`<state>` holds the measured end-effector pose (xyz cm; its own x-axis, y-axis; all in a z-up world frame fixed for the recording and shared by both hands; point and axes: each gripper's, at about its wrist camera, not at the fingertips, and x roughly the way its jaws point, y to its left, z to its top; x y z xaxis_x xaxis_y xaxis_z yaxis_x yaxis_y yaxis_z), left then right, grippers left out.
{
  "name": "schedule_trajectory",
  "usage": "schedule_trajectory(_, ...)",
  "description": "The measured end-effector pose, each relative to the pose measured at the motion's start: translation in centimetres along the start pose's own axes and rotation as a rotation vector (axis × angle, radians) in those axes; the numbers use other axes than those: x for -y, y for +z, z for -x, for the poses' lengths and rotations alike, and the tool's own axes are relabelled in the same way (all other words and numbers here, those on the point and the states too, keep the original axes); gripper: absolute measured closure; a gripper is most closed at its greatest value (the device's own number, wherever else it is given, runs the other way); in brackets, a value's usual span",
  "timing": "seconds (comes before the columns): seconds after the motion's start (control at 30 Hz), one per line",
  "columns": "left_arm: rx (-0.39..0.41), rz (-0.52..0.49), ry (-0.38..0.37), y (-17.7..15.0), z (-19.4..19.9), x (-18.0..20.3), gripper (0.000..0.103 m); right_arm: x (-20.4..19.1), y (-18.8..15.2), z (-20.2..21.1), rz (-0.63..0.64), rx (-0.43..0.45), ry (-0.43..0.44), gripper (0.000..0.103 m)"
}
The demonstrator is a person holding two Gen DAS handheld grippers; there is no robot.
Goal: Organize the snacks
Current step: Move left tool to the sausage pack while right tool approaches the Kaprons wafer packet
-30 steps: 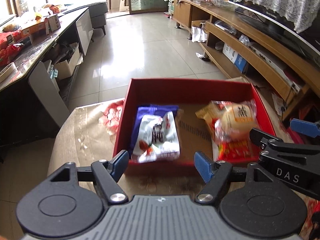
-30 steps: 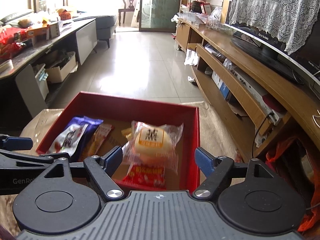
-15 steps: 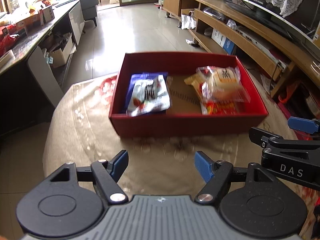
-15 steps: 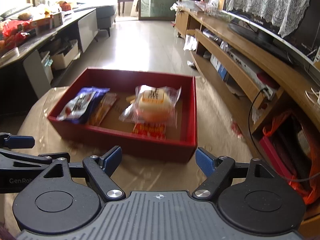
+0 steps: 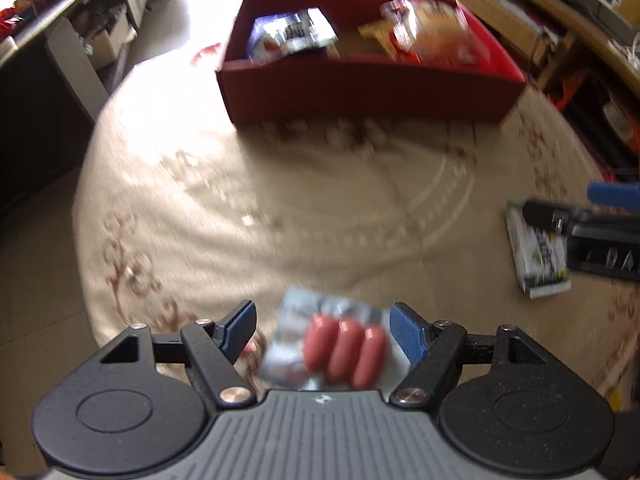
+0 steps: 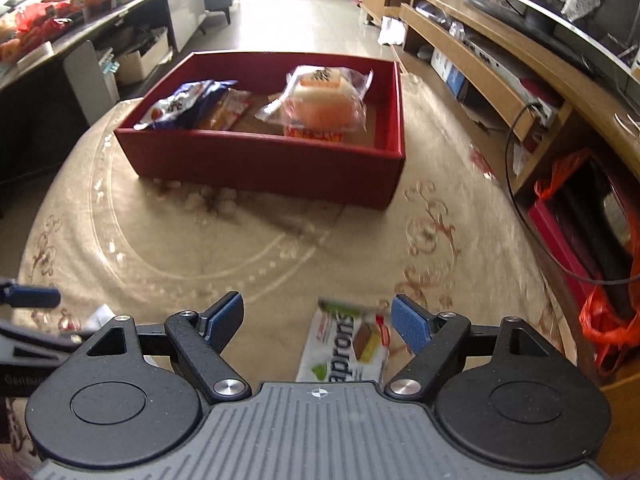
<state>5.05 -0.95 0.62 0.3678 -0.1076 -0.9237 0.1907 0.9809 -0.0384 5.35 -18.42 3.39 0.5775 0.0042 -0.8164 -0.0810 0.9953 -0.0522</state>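
1. On the round table's beige cloth (image 6: 248, 248), a red box (image 6: 260, 162) sits at the far side, well apart from both grippers, with a wide bare stretch of cloth between.
2. Left gripper (image 5: 322, 330): fingers spread wide, a clear sausage pack (image 5: 340, 350) lying on the cloth between them; whether either pad touches it I cannot tell through the blur.
3. Right gripper (image 6: 318, 320): fingers also spread wide, a white wafer pack (image 6: 348, 346) lying between them, closer to its right pad.
4. Inside the box: a blue-and-white bag (image 6: 184, 104) at the left end, a bun in clear wrap (image 6: 324, 96) toward the right, resting on a red-orange packet (image 6: 314, 134).
5. Right of the table runs a long wooden TV bench (image 6: 492, 76); an orange bag (image 6: 600, 320) lies on the floor beside the table's edge.
6. Left of it stands a dark sideboard (image 6: 100, 20) piled with boxes; pale tiled floor (image 6: 304, 16) stretches beyond the box.
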Motion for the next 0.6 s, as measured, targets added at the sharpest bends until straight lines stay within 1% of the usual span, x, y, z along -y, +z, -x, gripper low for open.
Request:
schedule_trajectory(0.07,-0.029,0.004,-0.022,-0.6,-0.5,0.2,0.033,0.2,-0.4,0.2,-0.006,-0.002,0.003,0.017)
schedule_trajectory(0.2,-0.066,0.055,-0.052,-1.0,-1.2,0.2,0.032,0.5,-1.0,0.3,-0.01,-0.005,0.01,0.017)
schedule_trajectory(0.27,-0.055,0.048,-0.046,-0.8,-1.2,0.6,0.028,0.7,-1.0,0.3,-0.015,-0.008,0.016,0.017)
schedule_trajectory(0.37,-0.047,0.003,0.003,-0.6,-1.6,1.4,0.026,1.0,-1.1,0.3,-0.024,-0.008,0.026,0.017)
schedule_trajectory(0.47,-0.055,-0.013,0.029,-0.4,-2.4,1.4,0.024,1.3,-1.1,0.5,-0.031,-0.004,0.036,0.017)
schedule_trajectory(0.53,-0.067,-0.017,0.034,-0.3,-3.1,1.2,0.019,1.4,-1.1,0.5,-0.035,-0.005,0.043,0.017)
schedule_trajectory(0.6,-0.089,-0.001,0.018,-0.4,-3.7,0.9,0.015,1.6,-1.0,0.4,-0.037,-0.01,0.047,0.016)
